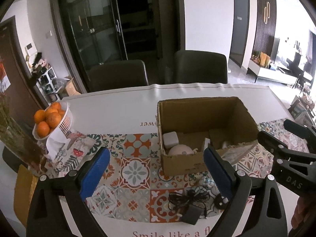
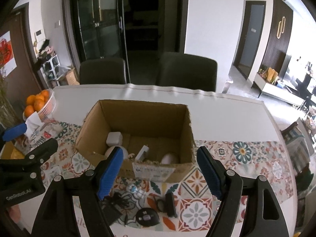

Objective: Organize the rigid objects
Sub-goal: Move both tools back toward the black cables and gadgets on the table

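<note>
An open cardboard box (image 1: 183, 165) (image 2: 152, 174) stands on the patterned tablecloth. It holds a white cube (image 1: 170, 139) (image 2: 114, 138), a pinkish dome (image 1: 180, 150), a white plug (image 2: 142, 152) and a white egg-shaped item (image 2: 168, 158). In front of the box lie a black adapter with a tangled cable (image 1: 190, 213) (image 2: 112, 207), a round black device (image 2: 147, 216), a black block (image 2: 170, 204) and a small clear item (image 2: 136, 190). My left gripper (image 1: 157, 169) is open and empty, above the cloth left of the box. My right gripper (image 2: 158, 169) is open and empty, over the box's near wall.
A white basket of oranges (image 1: 52, 118) (image 2: 38, 103) stands at the table's left side. Two dark chairs (image 1: 118, 75) (image 1: 200, 67) stand behind the table's far edge. The right gripper's body (image 1: 292, 158) shows in the left wrist view, right of the box.
</note>
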A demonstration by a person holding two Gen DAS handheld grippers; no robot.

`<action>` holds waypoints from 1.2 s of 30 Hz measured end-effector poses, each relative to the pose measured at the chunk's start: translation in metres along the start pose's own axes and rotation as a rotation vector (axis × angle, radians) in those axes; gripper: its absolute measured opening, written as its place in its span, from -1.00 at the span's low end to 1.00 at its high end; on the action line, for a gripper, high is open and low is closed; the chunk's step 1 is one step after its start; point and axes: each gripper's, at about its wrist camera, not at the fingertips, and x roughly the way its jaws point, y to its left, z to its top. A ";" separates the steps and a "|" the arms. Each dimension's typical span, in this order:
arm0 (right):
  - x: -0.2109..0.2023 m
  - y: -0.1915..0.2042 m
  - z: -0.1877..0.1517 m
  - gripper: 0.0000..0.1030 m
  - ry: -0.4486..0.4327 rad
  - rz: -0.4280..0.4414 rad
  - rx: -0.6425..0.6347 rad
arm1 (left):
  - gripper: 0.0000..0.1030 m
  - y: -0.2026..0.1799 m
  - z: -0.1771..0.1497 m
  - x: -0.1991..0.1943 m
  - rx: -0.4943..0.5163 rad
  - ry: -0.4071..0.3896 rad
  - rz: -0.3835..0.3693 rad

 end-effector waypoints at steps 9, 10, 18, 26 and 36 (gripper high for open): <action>-0.030 0.003 -0.030 0.53 -0.064 -0.026 -0.022 | 0.88 -0.004 -0.035 -0.013 -0.006 -0.001 -0.027; -0.033 0.003 -0.034 0.53 -0.067 -0.025 -0.017 | 0.88 -0.004 -0.037 -0.014 -0.008 0.000 -0.031; -0.033 0.000 -0.067 0.53 -0.066 -0.016 0.023 | 0.88 -0.009 -0.068 -0.021 0.001 -0.010 -0.001; -0.018 0.001 -0.102 0.53 -0.021 0.023 0.033 | 0.88 -0.011 -0.102 -0.011 -0.002 0.046 0.005; 0.007 0.008 -0.130 0.53 0.054 0.044 0.019 | 0.88 -0.010 -0.130 0.010 0.001 0.121 -0.004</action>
